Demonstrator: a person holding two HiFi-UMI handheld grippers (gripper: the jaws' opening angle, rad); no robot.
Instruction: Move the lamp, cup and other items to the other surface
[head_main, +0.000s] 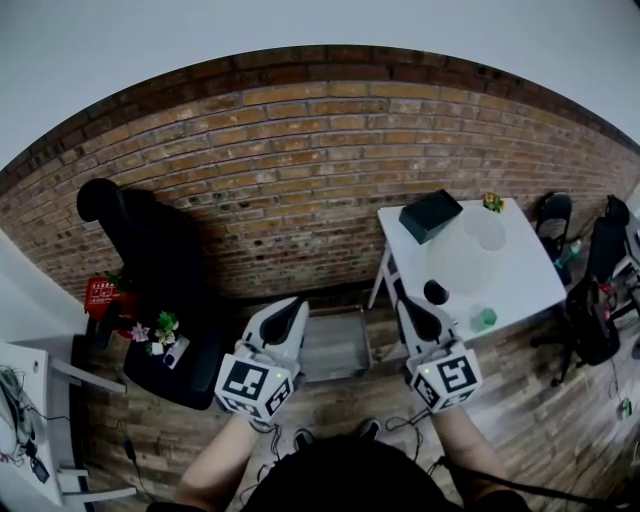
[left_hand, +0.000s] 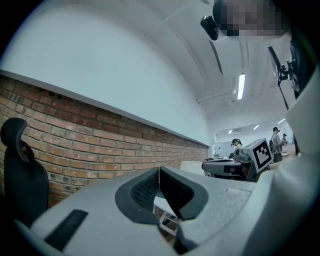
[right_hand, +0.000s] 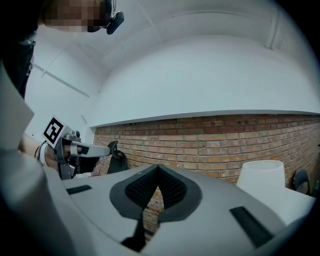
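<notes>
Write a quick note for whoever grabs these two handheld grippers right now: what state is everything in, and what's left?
Left gripper: fingers together, empty.
Right gripper: the same. Both are held in the air, touching nothing.
Things: lamp, green cup, dark box and a small black item all sit on the white table.
Done: nothing moved, judging by how things lie.
Left: carry every item to the other surface.

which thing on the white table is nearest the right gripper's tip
The small black object at its near-left edge; lamp, box and green item lie farther off.
</notes>
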